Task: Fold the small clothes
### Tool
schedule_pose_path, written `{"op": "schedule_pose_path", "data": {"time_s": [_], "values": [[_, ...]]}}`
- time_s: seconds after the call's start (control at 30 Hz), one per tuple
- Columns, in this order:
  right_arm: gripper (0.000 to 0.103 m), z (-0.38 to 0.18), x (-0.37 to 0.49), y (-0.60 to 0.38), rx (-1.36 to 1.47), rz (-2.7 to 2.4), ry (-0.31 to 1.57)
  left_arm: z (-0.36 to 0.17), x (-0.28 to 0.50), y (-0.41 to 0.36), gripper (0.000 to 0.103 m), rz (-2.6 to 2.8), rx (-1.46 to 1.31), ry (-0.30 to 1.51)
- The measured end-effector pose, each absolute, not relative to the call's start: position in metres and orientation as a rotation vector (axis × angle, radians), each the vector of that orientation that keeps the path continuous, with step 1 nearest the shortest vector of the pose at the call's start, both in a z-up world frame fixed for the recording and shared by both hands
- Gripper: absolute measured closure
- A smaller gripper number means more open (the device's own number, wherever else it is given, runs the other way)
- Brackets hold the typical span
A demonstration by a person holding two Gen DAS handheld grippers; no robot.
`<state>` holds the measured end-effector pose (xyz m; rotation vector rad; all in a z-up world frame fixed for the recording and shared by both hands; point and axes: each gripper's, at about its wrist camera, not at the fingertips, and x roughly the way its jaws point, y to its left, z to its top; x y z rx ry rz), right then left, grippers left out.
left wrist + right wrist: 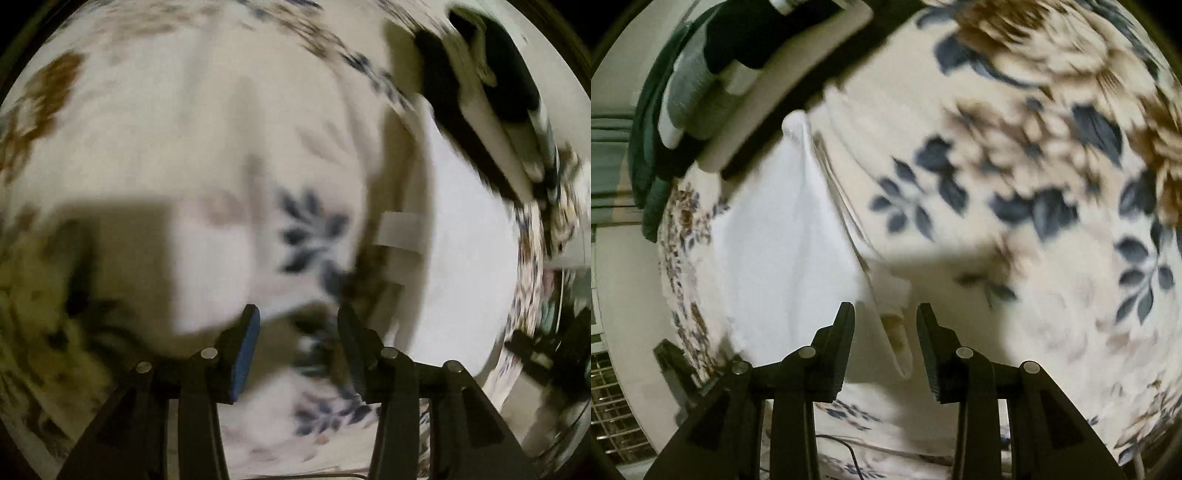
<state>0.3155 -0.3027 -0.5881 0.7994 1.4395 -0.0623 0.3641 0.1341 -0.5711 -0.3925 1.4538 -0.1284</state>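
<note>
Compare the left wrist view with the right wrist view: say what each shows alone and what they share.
Left wrist only: a blue pad on one finger of the open left gripper. Right wrist only: the open right gripper straddling the white garment's corner, and a metal grille. Both: the white garment, the floral bedspread, and stacked folded clothes.

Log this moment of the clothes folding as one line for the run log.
left tool: open, over flowered sheet | right tool: open, at corner of white cloth | view: blurred
</note>
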Motion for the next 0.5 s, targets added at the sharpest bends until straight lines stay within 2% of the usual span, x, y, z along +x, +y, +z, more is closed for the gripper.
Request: {"op": "schedule_pose_path", "data": {"time_s": [0.1, 0.17, 0.23, 0.37, 0.5], "values": [[0.066, -0.594, 0.305, -0.302, 0.839, -0.058, 1.443, -0.552, 0.357, 0.147, 0.061, -0.129, -0.443, 1.423], [0.066, -0.593, 0.301, -0.301, 0.847, -0.049, 1.445, -0.546, 0.351, 0.141, 0.056, -0.174, -0.471, 1.418], [0.066, -0.593, 0.299, -0.297, 0.851, -0.034, 1.452, -0.547, 0.345, 0.127, 0.056, -0.215, -0.450, 1.431], [0.066, -0.598, 0.302, -0.284, 0.814, -0.021, 1.476, -0.561, 0.342, 0.090, 0.056, -0.244, -0.339, 1.472], [0.066, -0.602, 0.299, -0.281, 0.787, -0.027, 1.490, -0.572, 0.343, 0.090, 0.053, -0.148, -0.203, 1.483]]}}
